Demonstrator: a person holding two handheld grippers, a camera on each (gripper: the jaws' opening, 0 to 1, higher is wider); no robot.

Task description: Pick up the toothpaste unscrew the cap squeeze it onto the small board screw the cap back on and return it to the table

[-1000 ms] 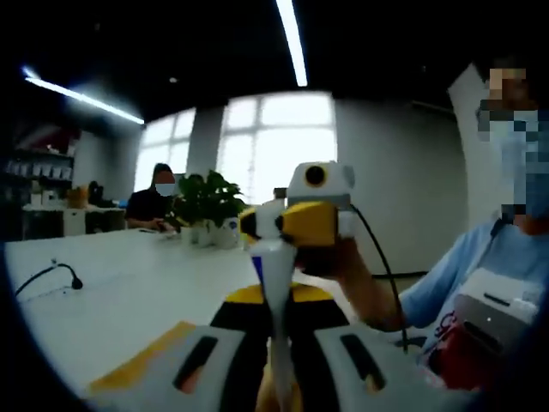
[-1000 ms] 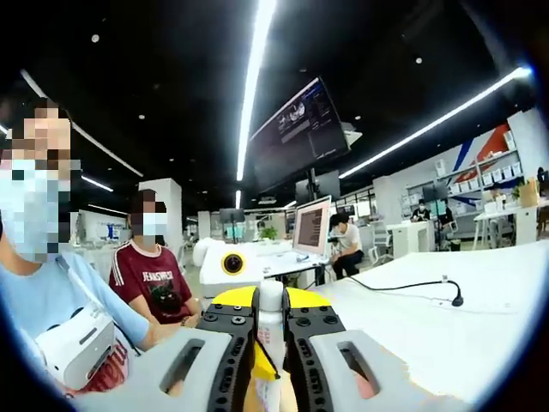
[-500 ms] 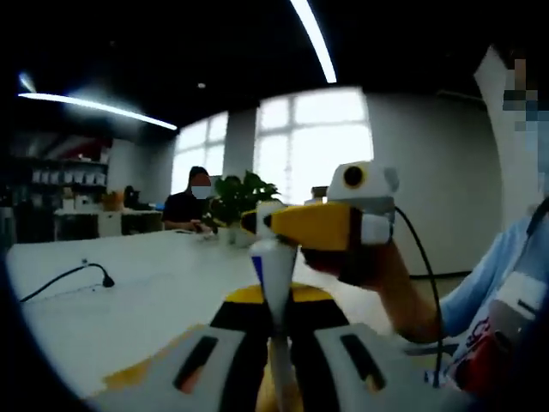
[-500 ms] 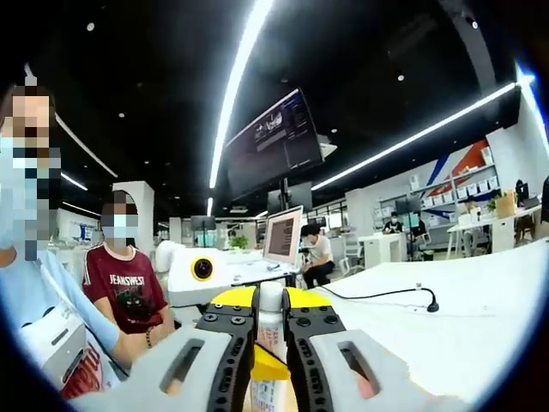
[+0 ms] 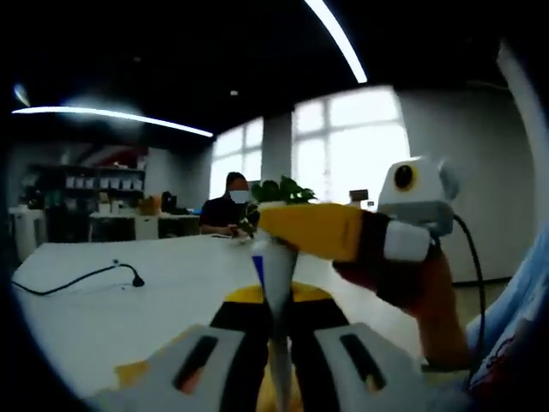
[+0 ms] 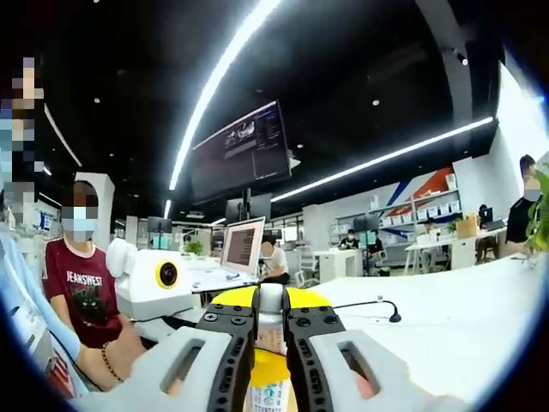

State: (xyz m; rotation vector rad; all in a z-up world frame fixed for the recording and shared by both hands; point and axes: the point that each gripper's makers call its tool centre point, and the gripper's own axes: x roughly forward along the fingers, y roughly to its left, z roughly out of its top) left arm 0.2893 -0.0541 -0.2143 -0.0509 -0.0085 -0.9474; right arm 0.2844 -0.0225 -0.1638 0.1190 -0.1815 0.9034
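A white toothpaste tube [image 5: 276, 287] with a blue mark stands upright between the jaws of my left gripper [image 5: 274, 316], which is shut on it. My right gripper [image 5: 268, 227] reaches in from the right, held by a hand [image 5: 420, 296]; its yellow jaws close over the top of the tube and hide the cap there. In the right gripper view the white cap [image 6: 271, 299] sits pinched between the black jaws of my right gripper [image 6: 271, 314], with the printed tube [image 6: 269, 395] below it.
A white table [image 5: 129, 313] lies beneath, with a black cable [image 5: 86, 276] on it. A potted plant [image 5: 283, 190] and a seated person [image 5: 230, 204] are at its far end. A person in a red shirt [image 6: 81, 287] and a laptop [image 6: 243, 246] are in the right gripper view.
Both views have swung across the room. In the left gripper view the right gripper's body has swung out to the right while its jaws stay on the tube's top.
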